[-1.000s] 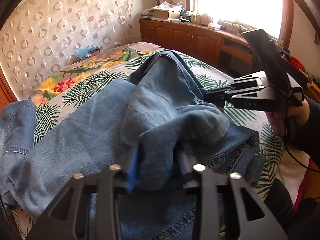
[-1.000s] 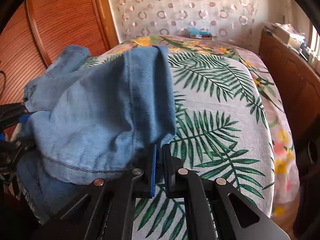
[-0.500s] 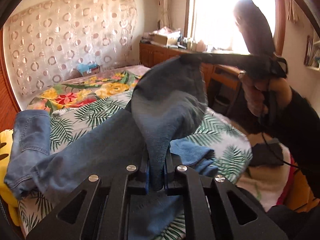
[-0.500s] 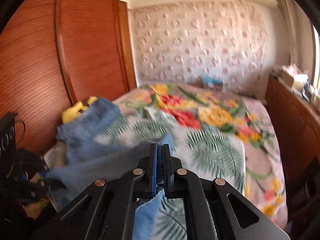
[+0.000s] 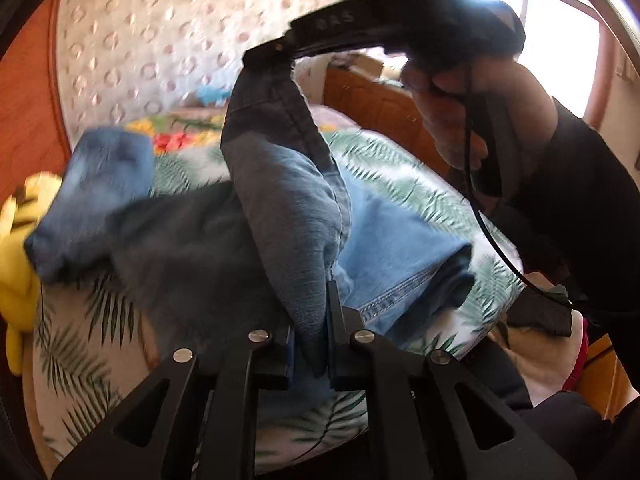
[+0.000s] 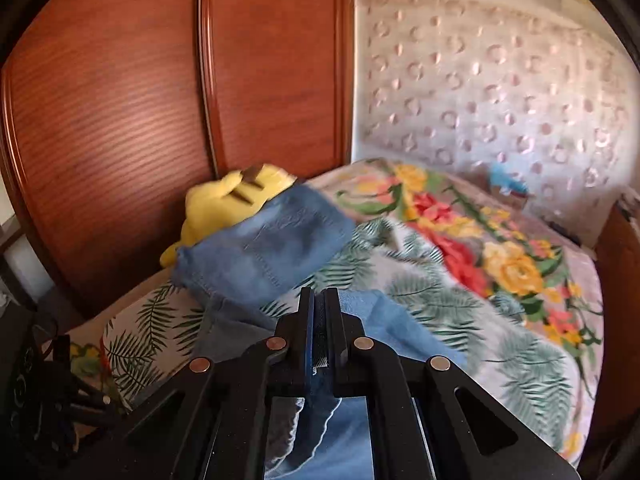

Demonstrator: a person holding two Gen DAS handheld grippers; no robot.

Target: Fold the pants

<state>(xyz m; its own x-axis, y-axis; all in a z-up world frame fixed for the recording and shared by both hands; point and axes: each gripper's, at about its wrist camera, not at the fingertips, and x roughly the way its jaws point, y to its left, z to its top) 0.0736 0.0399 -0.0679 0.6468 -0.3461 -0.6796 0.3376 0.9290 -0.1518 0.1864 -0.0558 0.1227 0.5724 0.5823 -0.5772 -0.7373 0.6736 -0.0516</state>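
Note:
Blue jeans are lifted off the bed between both grippers. In the left wrist view my left gripper is at the bottom, shut on a fold of the denim. Above it a hand holds my right gripper, which pinches the jeans' seamed edge so the cloth hangs down in a strip. The right wrist view shows the right gripper shut on a thin bit of denim, with the rest of the jeans trailing over the bed. The left gripper is a dark shape at the lower left there.
The bed has a palm-leaf and flower cover. A yellow plush toy lies at its edge against a tall wooden wardrobe. Wooden cabinets stand under a bright window. A small blue item sits by the curtain.
The left jaws shut on the denim fold. Both grippers rose with the jeans, the right one higher and further, pulling the cloth up off the bed into a hanging strip.

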